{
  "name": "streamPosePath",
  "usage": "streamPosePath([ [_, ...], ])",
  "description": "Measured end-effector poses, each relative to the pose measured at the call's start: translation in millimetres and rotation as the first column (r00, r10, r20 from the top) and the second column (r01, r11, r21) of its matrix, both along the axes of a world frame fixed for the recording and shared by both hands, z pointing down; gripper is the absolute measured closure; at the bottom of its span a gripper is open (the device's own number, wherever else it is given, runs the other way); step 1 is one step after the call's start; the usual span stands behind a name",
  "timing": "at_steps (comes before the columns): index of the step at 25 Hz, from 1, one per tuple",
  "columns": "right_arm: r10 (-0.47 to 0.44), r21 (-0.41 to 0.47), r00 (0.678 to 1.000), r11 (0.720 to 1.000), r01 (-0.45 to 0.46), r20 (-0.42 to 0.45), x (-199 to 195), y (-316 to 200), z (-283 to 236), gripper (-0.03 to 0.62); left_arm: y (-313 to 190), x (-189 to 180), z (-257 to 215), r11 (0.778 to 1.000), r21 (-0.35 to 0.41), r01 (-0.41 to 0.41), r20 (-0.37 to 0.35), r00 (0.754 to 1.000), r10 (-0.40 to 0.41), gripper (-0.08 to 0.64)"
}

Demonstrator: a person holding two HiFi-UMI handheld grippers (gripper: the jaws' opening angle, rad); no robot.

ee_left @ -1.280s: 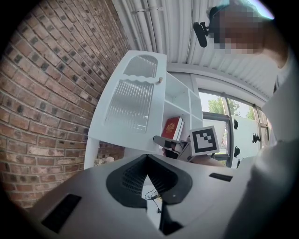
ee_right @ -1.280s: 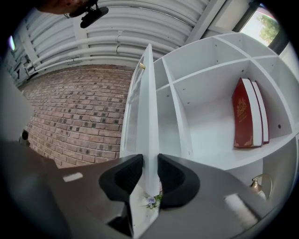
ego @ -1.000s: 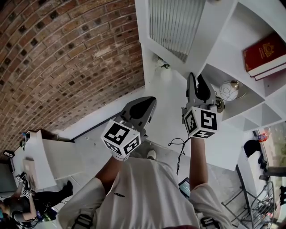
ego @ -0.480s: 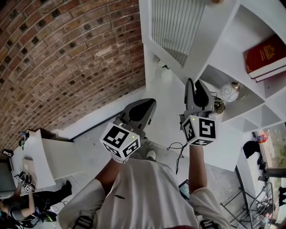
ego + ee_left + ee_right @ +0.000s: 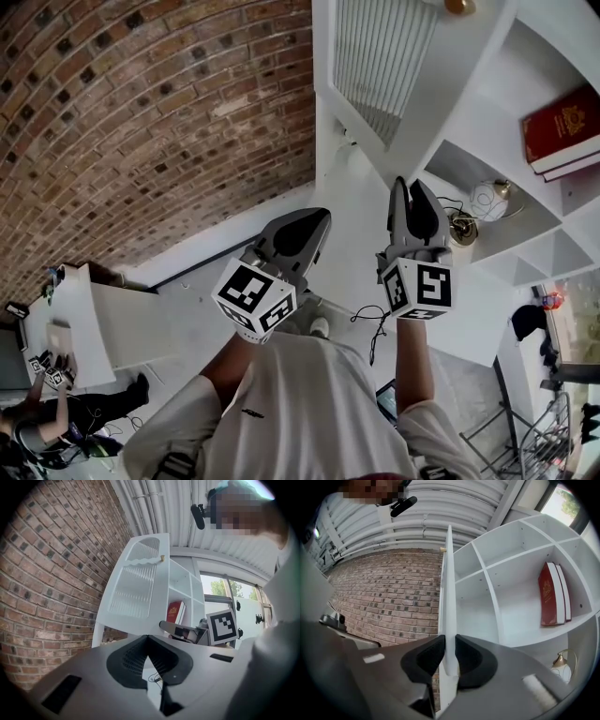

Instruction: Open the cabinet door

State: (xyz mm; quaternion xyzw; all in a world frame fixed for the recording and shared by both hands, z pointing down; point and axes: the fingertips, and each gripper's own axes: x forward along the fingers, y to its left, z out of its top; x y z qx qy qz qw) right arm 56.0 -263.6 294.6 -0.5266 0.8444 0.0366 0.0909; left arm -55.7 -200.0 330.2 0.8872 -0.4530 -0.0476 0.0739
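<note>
The white cabinet door (image 5: pixel 375 56) with a ribbed panel and a brass knob (image 5: pixel 458 6) stands swung out from the shelves. My right gripper (image 5: pixel 411 185) is at its lower free edge. In the right gripper view the door (image 5: pixel 449 597) runs edge-on between the jaws of my right gripper (image 5: pixel 450 639), which have just been closing, and both pads press on it. My left gripper (image 5: pixel 319 217) hangs to the left of the door, apart from it. In the left gripper view my left gripper (image 5: pixel 146 638) has its tips together and nothing between them, with the door (image 5: pixel 136 583) beyond.
Open white shelves hold a red book (image 5: pixel 562 127) and a round ornament (image 5: pixel 489 200) beside a small brass piece (image 5: pixel 461 228). A brick wall (image 5: pixel 141 122) stands left of the cabinet. A black cable (image 5: pixel 375 323) dangles below the right gripper.
My right gripper has drawn a little toward me and lower in the head view, staying at the door's edge. The left gripper has kept its place.
</note>
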Motion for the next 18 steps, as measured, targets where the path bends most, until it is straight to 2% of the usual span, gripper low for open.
streamPosePath([
  [18,-0.076,0.011,0.997,0.997,0.076,-0.013,-31.1,23.3,-0.6,0.518,1.9,-19.9,2.9,0.999,-0.005,0.051,0.005,0.999,-0.051,0.551],
])
